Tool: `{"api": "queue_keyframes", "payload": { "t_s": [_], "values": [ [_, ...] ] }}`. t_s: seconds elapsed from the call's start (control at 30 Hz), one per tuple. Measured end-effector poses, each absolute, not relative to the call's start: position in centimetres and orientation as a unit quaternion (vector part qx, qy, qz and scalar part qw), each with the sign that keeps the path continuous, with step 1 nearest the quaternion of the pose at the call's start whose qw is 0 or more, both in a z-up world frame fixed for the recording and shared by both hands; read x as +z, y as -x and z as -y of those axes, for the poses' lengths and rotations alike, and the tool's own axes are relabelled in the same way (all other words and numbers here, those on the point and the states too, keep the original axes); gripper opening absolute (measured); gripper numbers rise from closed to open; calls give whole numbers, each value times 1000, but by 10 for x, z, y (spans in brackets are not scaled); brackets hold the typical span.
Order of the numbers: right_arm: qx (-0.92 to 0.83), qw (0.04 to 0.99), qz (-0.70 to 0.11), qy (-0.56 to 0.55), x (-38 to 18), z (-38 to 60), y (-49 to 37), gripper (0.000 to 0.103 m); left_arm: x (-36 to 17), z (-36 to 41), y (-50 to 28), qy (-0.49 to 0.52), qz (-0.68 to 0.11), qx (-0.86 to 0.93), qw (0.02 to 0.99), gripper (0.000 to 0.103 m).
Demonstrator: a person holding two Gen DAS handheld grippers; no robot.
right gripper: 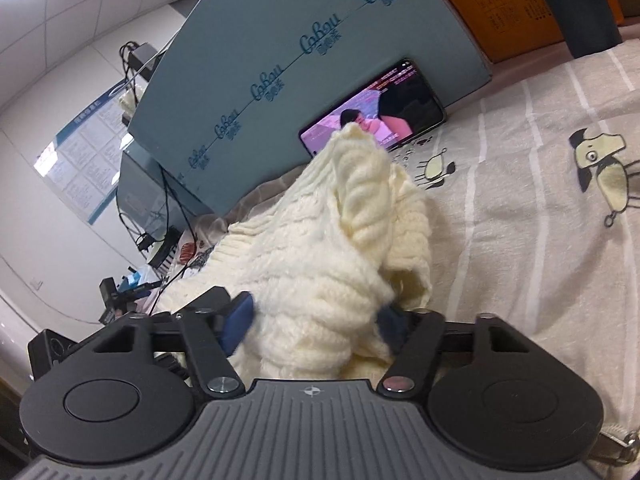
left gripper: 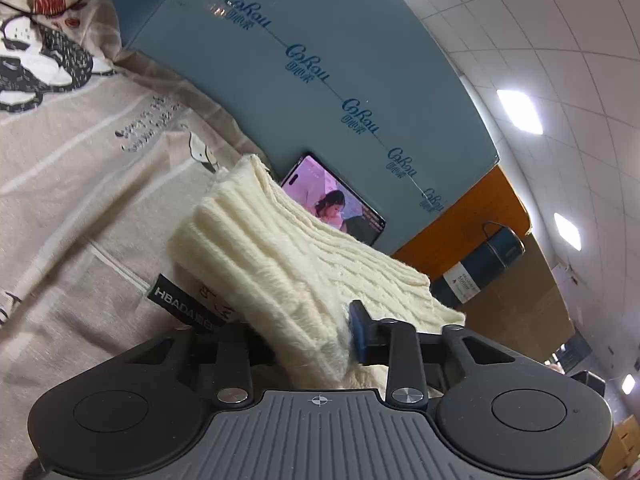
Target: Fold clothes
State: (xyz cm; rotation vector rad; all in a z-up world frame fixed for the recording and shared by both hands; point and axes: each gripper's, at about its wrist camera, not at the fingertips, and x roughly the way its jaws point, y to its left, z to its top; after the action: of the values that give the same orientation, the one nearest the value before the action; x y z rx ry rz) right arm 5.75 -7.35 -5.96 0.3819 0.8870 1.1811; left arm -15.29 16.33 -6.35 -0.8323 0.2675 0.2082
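Beige bedsheet [left gripper: 80,200] printed with cartoon dogs covers the surface in the left wrist view, and a blue-grey Cabau carton [left gripper: 320,60] walls off its far edge. One cream cable-knit sweater [left gripper: 280,256] lies bunched across the sheet, running from the carton's foot down into the left gripper [left gripper: 304,336]. Its one visible blue pad presses against the knit; the other finger is hidden under fabric, so the jaws pinch the sweater's near edge. One phone [left gripper: 336,200] with a lit screen leans on the carton just behind the sweater. One dark cylinder [left gripper: 480,264] lies beyond, against an orange box. Bare sheet spreads out to the left.

From the right wrist, the same sweater [right gripper: 320,248] rises in one lifted heap, with the right gripper [right gripper: 316,320] closed on a thick fold between two blue pads. Its peak overlaps the phone [right gripper: 384,108]. Bare sheet [right gripper: 540,240] opens to the right; cables and clutter crowd the left edge.
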Motion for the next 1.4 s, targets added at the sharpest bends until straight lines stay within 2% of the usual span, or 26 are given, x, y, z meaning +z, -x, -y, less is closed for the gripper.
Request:
{"api": "queue_keyframes", "payload": {
  "t_s": [0.03,0.13,0.47,0.93,1.1,1.27,1.4],
  "values": [
    [539,721,-401,-172,-59,73,-56,50,-62,-162,155,398,-127,103,903,28],
    [556,715,-386,-175,-53,73,-49,44,-50,-159,166,380,-110,110,912,28],
    [609,705,-327,-160,-12,37,-1,44,-12,-182,228,322,-31,155,933,28],
    [682,647,-308,-145,-1,-132,71,43,-5,-296,329,312,47,291,903,27],
    [682,654,-296,-139,-20,-176,79,43,-27,-345,320,339,34,291,894,27],
    [664,676,-304,-94,-46,-206,74,43,-57,-378,309,416,-24,305,856,27],
    [664,673,-317,-76,-52,-216,74,43,-55,-370,303,382,-48,333,861,28]
  ]
}}
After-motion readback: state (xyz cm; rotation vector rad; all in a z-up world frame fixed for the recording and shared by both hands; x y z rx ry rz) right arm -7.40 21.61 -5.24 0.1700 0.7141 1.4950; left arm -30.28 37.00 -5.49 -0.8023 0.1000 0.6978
